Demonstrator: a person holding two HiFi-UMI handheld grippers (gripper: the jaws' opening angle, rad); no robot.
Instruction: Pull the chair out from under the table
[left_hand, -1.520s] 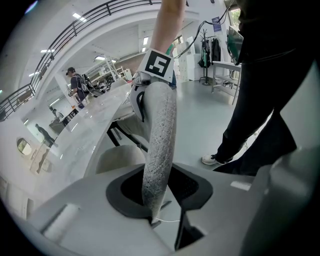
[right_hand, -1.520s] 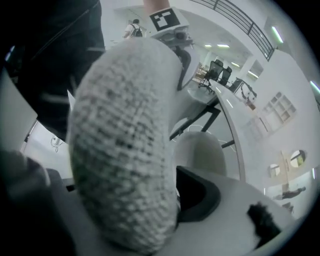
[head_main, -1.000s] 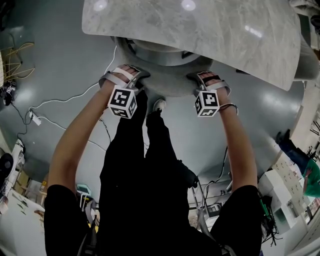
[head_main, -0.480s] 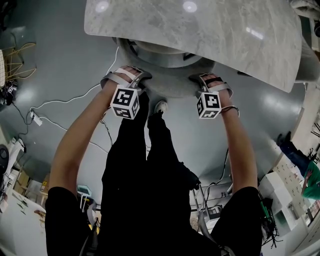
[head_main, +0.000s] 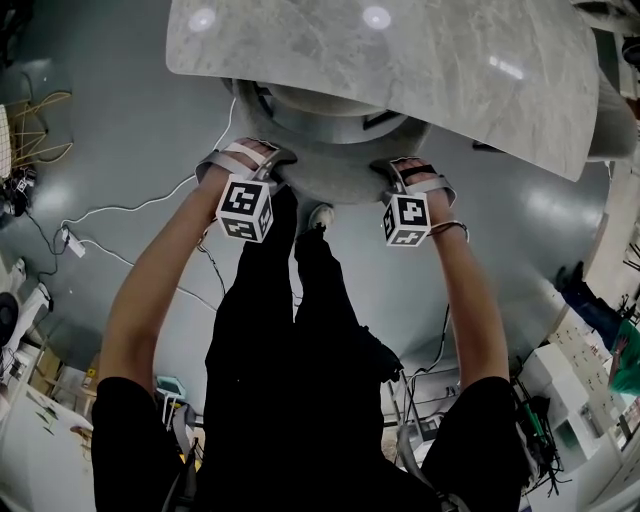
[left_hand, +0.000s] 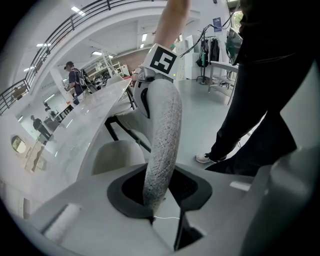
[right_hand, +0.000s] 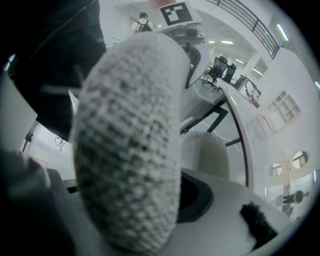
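Note:
The chair's curved back (head_main: 335, 180), in grey nubbly fabric, sticks out from under the marble table (head_main: 400, 60). My left gripper (head_main: 272, 162) clamps the top rim on the left, and my right gripper (head_main: 392, 172) clamps it on the right. In the left gripper view the rim (left_hand: 161, 145) runs down between the jaws of the left gripper (left_hand: 159, 210), with the right gripper (left_hand: 150, 75) farther along it. In the right gripper view the rim (right_hand: 130, 150) fills the gap of the right gripper (right_hand: 150, 220), whose jaws have just been closing on it.
White cables (head_main: 130, 200) trail over the grey floor to the left. My shoe (head_main: 320, 212) stands just behind the chair. Another pale chair (left_hand: 117, 155) and black table legs (left_hand: 127, 135) sit under the table. Shelves and clutter (head_main: 580, 400) line the right side.
The right gripper has edged slightly left and toward me on the rim. The left gripper and the chair look unmoved.

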